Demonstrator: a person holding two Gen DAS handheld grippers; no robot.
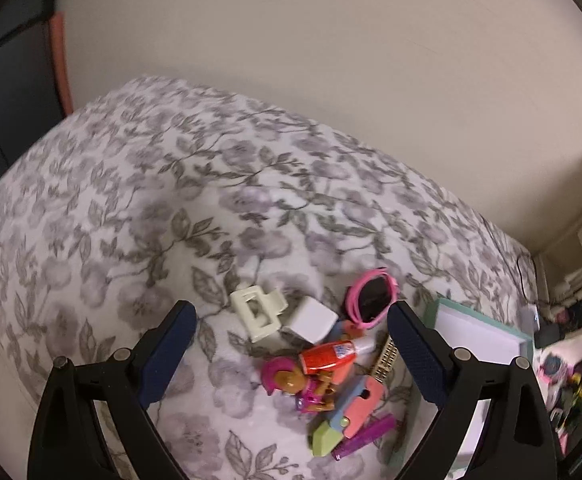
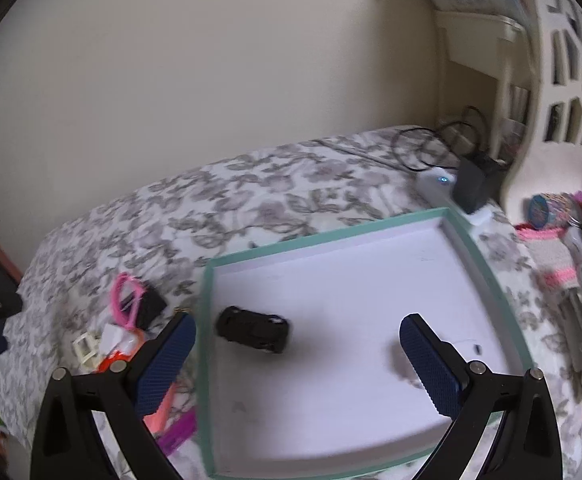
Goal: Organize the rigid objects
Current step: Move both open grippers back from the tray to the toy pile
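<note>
A pile of small toys lies on the floral bedspread: a cream hair claw, a white cube, pink sunglasses, an orange-red toy, a pink-haired figurine and a pink-and-blue toy. My left gripper hovers open over the pile, holding nothing. In the right wrist view a white tray with a teal rim holds a black toy car. My right gripper is open above the tray, with the car between its fingers but apart from them.
The tray sits right of the pile. A beige wall runs behind the bed. Cables and a white device lie past the tray's far corner. A white openwork shelf and pink clutter stand at right.
</note>
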